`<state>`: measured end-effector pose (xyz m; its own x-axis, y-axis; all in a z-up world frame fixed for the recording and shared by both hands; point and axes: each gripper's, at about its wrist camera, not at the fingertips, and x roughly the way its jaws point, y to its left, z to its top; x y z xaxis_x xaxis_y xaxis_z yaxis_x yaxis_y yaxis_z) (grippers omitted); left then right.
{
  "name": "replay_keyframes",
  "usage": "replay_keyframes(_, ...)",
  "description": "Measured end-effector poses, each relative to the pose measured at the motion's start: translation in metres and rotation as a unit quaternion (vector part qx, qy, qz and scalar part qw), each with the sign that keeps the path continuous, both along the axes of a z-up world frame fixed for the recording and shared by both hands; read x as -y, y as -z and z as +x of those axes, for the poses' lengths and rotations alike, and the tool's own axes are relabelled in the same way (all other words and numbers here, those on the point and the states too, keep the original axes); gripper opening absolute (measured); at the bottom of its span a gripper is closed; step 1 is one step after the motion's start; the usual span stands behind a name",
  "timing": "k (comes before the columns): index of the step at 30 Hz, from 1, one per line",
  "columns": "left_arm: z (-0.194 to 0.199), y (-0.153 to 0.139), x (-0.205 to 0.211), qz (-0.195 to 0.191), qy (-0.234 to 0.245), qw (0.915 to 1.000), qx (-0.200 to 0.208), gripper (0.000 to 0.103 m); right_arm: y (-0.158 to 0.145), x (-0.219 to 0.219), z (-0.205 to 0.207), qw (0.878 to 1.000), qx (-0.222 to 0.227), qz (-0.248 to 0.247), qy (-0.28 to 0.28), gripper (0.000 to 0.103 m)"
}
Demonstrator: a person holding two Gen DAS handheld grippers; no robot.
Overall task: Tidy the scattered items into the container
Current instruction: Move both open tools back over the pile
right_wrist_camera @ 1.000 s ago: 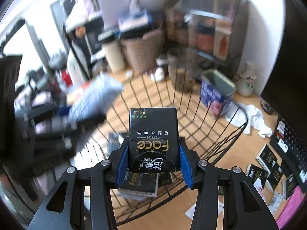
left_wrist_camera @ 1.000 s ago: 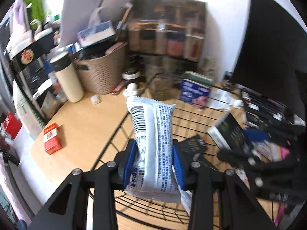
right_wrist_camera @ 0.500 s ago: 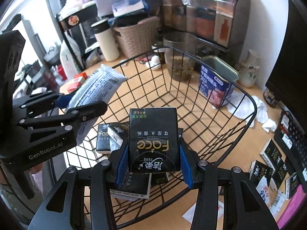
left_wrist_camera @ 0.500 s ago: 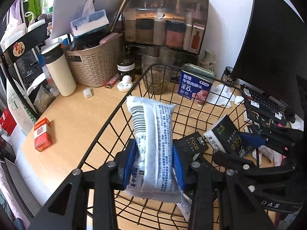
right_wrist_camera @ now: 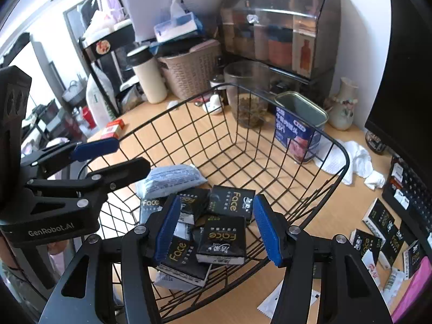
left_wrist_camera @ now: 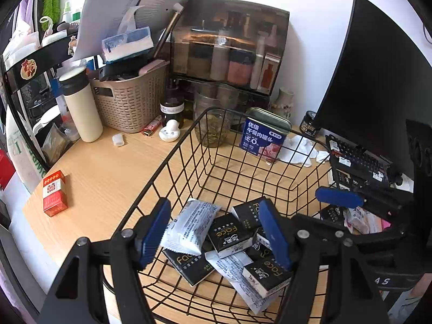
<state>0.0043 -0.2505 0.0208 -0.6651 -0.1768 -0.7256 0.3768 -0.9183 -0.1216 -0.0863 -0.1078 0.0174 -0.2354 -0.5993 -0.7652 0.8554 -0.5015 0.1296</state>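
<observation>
A black wire basket stands on the wooden desk. Both grippers hover over its near end. My left gripper has its jaws opening, with nothing pressed between them. A white snack packet lies loose on the basket floor below it. My right gripper is opening too. A black "Face" tissue pack rests free on a pile of several such packs in the basket.
More black tissue packs and wrappers lie on the desk to the right, by a keyboard and a monitor. Behind the basket stand a blue tin, a glass jar, a beige basket and a thermos. A red box lies at the left.
Both grippers have opened. The white packet has dropped from the left jaws into the basket, and the black tissue pack has dropped from the right jaws onto the pile.
</observation>
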Motion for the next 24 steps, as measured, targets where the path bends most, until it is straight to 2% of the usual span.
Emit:
replay_keyframes(8, 0.002, -0.003, -0.003, 0.012, 0.005, 0.9999, -0.004, 0.072, -0.001, -0.001, 0.0, 1.0, -0.006, 0.005, 0.001, 0.056)
replay_keyframes(14, 0.007, -0.022, -0.026, 0.014, 0.027, 0.9992, -0.028, 0.072, -0.039, -0.039, -0.009, 0.999, -0.029, -0.011, 0.022, 0.056)
replay_keyframes(17, 0.004, -0.023, -0.056, 0.024, 0.053, 0.9977, -0.033, 0.072, -0.05, -0.072, -0.011, 0.998, -0.042, -0.009, 0.045, 0.056)
replay_keyframes(19, -0.002, -0.02, -0.085, 0.024, 0.092, 0.9952, -0.023, 0.073, -0.051, -0.101, -0.011, 0.997, -0.05, 0.002, 0.063, 0.057)
replay_keyframes(22, -0.008, -0.02, -0.135, -0.003, 0.148, 0.9888, -0.014, 0.072, -0.043, -0.143, -0.014, 0.993, -0.051, 0.03, 0.101, 0.057)
replay_keyframes(24, -0.011, -0.018, -0.164, -0.001, 0.181, 0.9833, -0.013, 0.072, -0.03, -0.173, -0.017, 0.99, -0.042, 0.047, 0.126, 0.057)
